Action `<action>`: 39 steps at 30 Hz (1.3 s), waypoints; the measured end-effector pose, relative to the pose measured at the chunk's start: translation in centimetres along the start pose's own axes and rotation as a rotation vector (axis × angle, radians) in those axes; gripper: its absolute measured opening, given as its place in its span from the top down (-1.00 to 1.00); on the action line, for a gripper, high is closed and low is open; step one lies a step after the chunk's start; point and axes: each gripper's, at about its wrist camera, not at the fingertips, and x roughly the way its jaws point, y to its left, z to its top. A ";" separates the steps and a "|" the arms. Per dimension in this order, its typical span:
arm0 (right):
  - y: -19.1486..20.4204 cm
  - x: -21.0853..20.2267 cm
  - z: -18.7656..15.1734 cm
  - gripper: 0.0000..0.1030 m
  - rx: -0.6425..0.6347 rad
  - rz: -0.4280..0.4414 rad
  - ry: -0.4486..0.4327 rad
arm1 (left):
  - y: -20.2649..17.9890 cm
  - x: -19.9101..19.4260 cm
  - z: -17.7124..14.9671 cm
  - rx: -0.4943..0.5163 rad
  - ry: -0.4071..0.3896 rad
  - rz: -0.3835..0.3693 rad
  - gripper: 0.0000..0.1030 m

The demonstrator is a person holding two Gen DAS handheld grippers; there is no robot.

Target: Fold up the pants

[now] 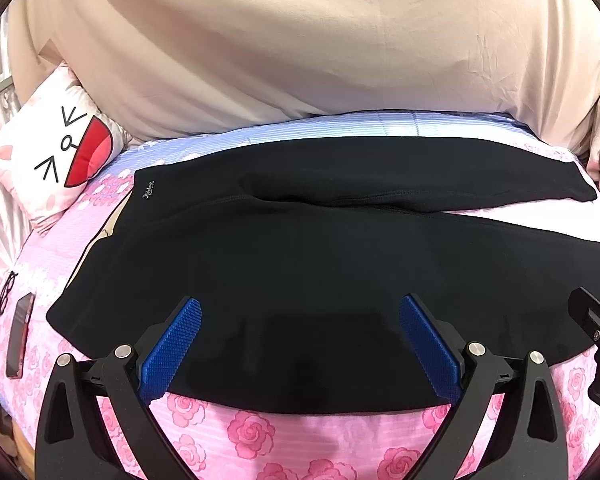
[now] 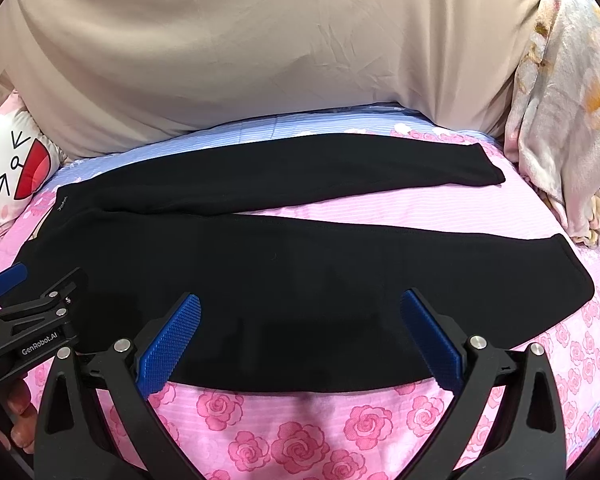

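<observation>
We are holding both spread claws, left gripper and right gripper, over the black pants' near edge, rose-print bedspread lying bare below.

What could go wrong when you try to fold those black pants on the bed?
The pants lie with legs spread apart, so folding may leave them uneven. A phone and glasses sit beside the waistband and could get nudged. Both the left hand-held gripper and right hand-held gripper are open, near only the closer edge.
</observation>
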 end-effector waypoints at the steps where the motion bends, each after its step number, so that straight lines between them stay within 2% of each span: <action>1: -0.2 0.2 0.1 -0.91 0.000 0.002 0.000 | 0.0 0.1 0.1 0.000 0.000 0.000 -0.89; 4: -1.6 1.1 0.9 -0.91 0.013 0.021 0.012 | 0.6 0.6 0.6 -0.009 0.003 0.005 -0.89; 6: -4.4 2.3 2.3 -0.91 0.045 0.033 0.011 | 1.2 1.2 1.1 -0.018 0.005 0.016 -0.89; 10: -13.3 6.3 7.1 -0.91 0.114 -0.049 -0.004 | 2.4 2.5 2.4 -0.029 -0.001 0.056 -0.89; 13: -20.3 11.2 11.2 -0.91 0.149 -0.129 0.034 | 3.0 3.7 3.5 -0.040 0.004 0.053 -0.89; 16: -25.6 15.7 14.3 -0.90 0.178 -0.161 0.079 | 3.3 5.1 4.7 -0.040 0.005 0.057 -0.89; 21: -30.7 21.8 17.0 -0.90 0.204 -0.145 0.155 | 4.1 7.5 6.5 -0.036 0.016 0.075 -0.89; 23: -31.9 23.4 17.8 -0.90 0.211 -0.149 0.168 | 5.1 8.6 7.3 -0.045 0.024 0.073 -0.89; 25: -32.4 24.6 18.2 -0.86 0.216 -0.114 0.181 | 6.7 9.7 8.4 -0.068 0.026 0.087 -0.89; 26: -32.3 25.2 18.3 -0.69 0.209 -0.101 0.191 | 8.0 10.3 9.1 -0.090 0.022 0.098 -0.89; 28: -32.3 26.1 18.6 -0.59 0.187 -0.103 0.207 | 10.4 11.2 10.2 -0.129 0.010 0.112 -0.89; 29: -32.0 26.1 18.7 -0.55 0.174 -0.112 0.196 | 11.8 11.9 10.9 -0.153 0.010 0.135 -0.89; 33: -31.3 26.3 19.1 -0.08 0.146 -0.116 0.172 | 17.9 15.0 13.4 -0.204 0.031 0.254 -0.89; 34: -31.1 26.2 19.0 0.23 0.140 -0.112 0.169 | 20.0 16.1 14.1 -0.221 0.038 0.305 -0.89; 35: -31.0 26.1 18.9 0.40 0.145 -0.076 0.165 | 21.7 17.0 14.6 -0.236 0.047 0.347 -0.89; 37: -30.8 26.1 18.9 0.48 0.145 -0.069 0.166 | 25.0 19.8 15.8 -0.250 0.091 0.382 -0.89; 39: -30.4 25.9 18.9 0.52 0.141 -0.071 0.167 | 27.3 22.8 16.4 -0.284 0.168 0.351 -0.89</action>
